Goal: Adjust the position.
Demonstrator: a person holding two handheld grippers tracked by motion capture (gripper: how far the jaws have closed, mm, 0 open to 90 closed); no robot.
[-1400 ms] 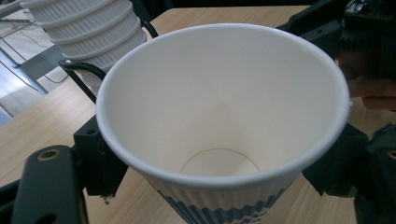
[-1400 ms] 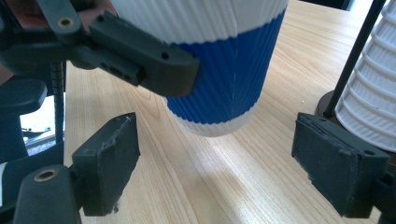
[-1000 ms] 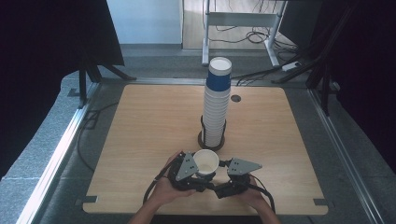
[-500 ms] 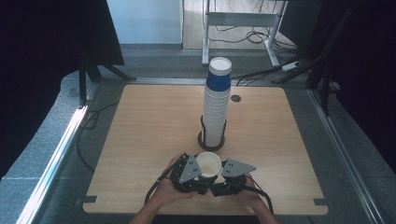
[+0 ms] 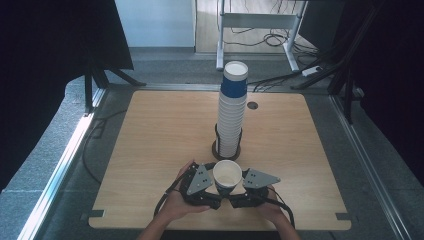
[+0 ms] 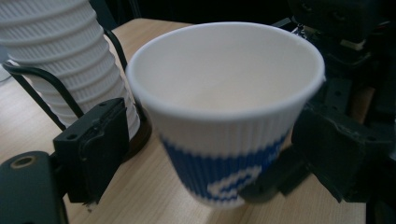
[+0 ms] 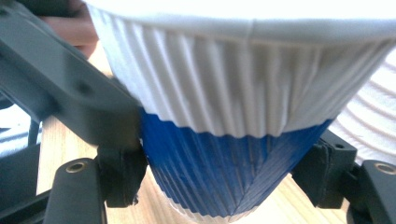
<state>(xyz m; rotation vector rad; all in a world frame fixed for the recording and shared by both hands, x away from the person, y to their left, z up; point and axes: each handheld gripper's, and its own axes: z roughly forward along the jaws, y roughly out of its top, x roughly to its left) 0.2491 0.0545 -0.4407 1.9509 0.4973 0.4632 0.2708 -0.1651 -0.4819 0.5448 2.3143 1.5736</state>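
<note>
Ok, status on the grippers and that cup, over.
Left gripper and right gripper both at the paper cup, grip unclear. Cup upright, empty, near table edge. Cup stack stands just behind.

Both grippers are black. The left gripper (image 5: 216, 186) and right gripper (image 5: 234, 189) each carry a grey three-cornered plate. Black cables trail from them.

paper cup (image 5: 226, 176) | white, blue base | upright, empty | near table's front edge
</note>
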